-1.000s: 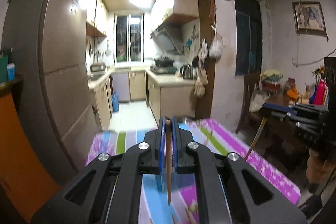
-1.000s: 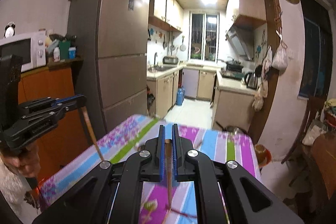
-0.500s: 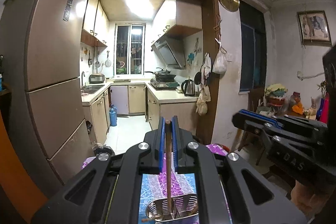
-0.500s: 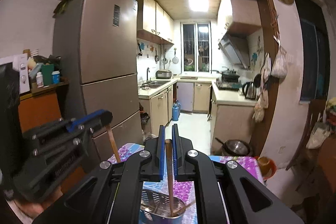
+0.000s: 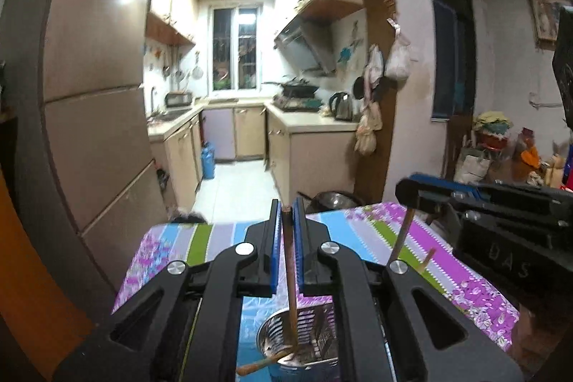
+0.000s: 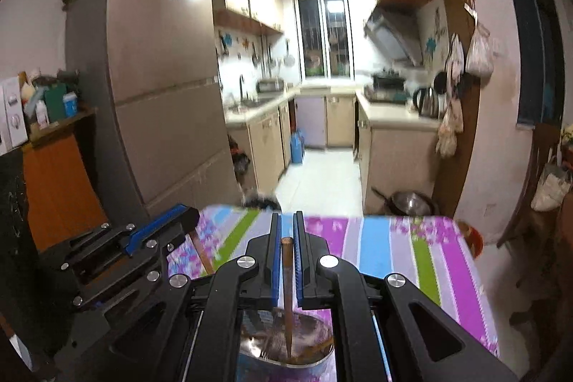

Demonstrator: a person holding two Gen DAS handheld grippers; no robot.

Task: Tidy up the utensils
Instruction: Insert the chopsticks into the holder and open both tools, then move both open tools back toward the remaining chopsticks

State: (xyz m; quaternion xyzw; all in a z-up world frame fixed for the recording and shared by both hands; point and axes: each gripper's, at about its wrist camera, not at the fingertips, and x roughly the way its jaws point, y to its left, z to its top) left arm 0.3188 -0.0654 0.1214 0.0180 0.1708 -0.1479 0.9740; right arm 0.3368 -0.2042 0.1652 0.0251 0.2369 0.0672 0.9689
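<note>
Brown wood marks both of the task's things: each claw clamps one long, thin wooden chopstick. In the left wrist view the left claw [image 5: 286, 231] has its blue-padded jaws drawn narrow on the left brown wooden chopstick [image 5: 290, 278], which stands nearly upright between the pads, its top just above them and its lower end down inside the slotted stainless-steel utensil holder [image 5: 301, 335]. That holder stands on the desk [image 5: 361, 221], whose cloth is striped in purple, blue, green and lilac with a flower print. Another brown stick [image 5: 261, 364] lies slanted in the holder, its end poking out over the near rim.

In the right wrist view the right claw [image 6: 287, 246] is likewise pinched narrow on the right brown wooden chopstick [image 6: 287, 289], held upright, its tip inside the same steel holder [image 6: 286, 339] directly below. More brown sticks lie within, blurred.

Each view shows the other claw close beside it, its own chopstick angling down toward the holder: the right claw [image 5: 412, 196] at the right of the left view, the left claw [image 6: 179, 221] at the left of the right view.

Beyond the desk stand a tall beige refrigerator [image 6: 157, 88] and a lit kitchen with pale cabinets [image 5: 250, 135].
</note>
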